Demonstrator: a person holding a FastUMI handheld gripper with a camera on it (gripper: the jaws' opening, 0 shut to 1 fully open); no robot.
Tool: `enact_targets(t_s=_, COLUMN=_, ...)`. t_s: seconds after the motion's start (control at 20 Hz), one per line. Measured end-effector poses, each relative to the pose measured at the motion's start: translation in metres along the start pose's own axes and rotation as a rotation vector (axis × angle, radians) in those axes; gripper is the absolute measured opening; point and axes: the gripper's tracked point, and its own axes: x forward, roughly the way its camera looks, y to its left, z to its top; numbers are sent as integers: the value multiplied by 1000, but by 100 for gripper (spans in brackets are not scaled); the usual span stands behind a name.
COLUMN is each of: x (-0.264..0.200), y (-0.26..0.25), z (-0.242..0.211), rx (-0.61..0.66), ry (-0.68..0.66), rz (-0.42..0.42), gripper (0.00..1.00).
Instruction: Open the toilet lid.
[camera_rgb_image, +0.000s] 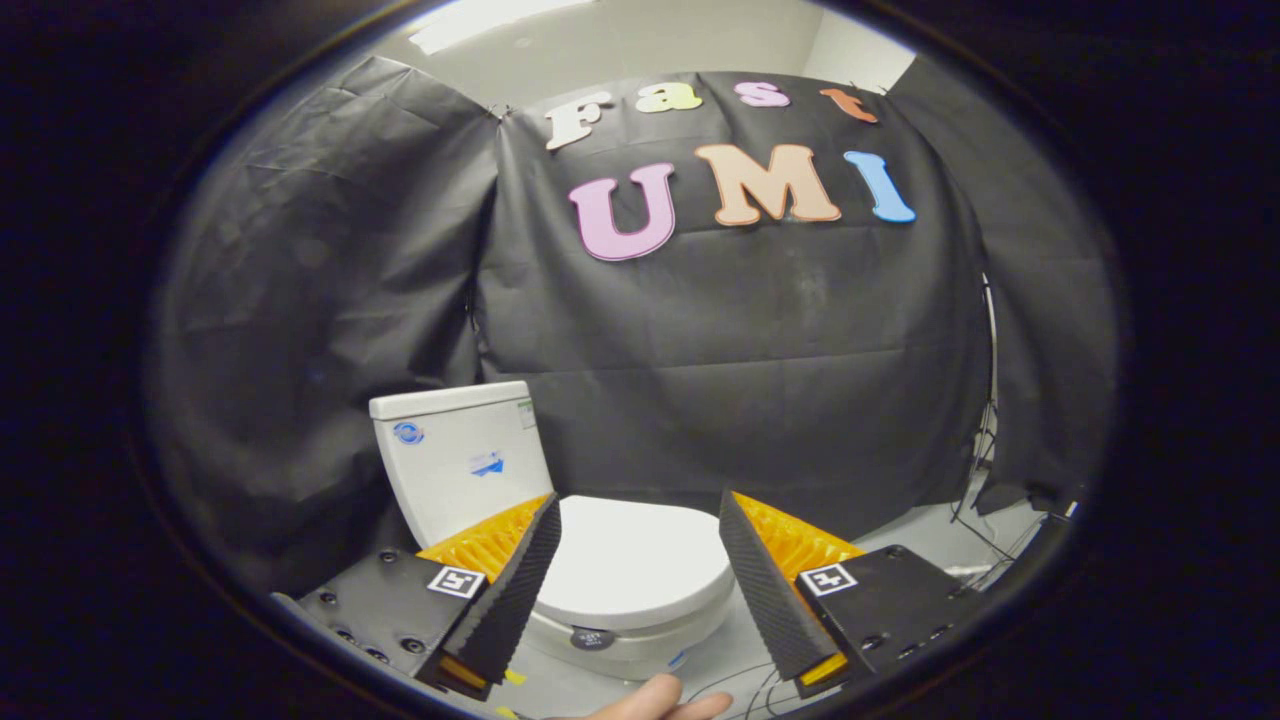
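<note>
This is a staged recording booth rather than a real bathroom. Black cloth (740, 330) is draped as walls (creased, and hung from above) beyond the jaws, with a plain pale room wall (640, 40) showing over its top. A white toilet (600, 560) stands alone on the floor just ahead of the jaws, and loose cables (985, 480) trail down the cloth's edge.

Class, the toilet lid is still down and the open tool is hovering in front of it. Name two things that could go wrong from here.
1. The tool is open and well short of the closed lid, whose front edge lies flat on the seat; the fingers could slide over the smooth top rather than catch under it.
2. The tank stands right behind the lid, so a lid swung up hard could bang against it.
</note>
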Motion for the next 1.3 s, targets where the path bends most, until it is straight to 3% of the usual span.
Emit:
enact_targets(t_s=0.35, x=10, y=0, z=-23, rx=127, ry=19, rz=-11, gripper=98)
enact_targets(t_s=0.5, x=18, y=-3, z=-54, rx=182, ry=93, rz=-28, gripper=97)
enact_targets(t_s=0.7, x=21, y=-10, z=-99, rx=413, ry=196, rz=-64, gripper=97)
enact_targets(t_s=0.85, x=20, y=-24, z=-158, rx=549, ry=334, rz=-181, gripper=97)
enact_targets(t_s=1.1, x=11, y=-1, z=-239, rx=735, ry=570, rz=-219, gripper=86)
enact_targets(t_s=1.3, x=12, y=12, z=-268, rx=891, ry=616, rz=-244, gripper=76)
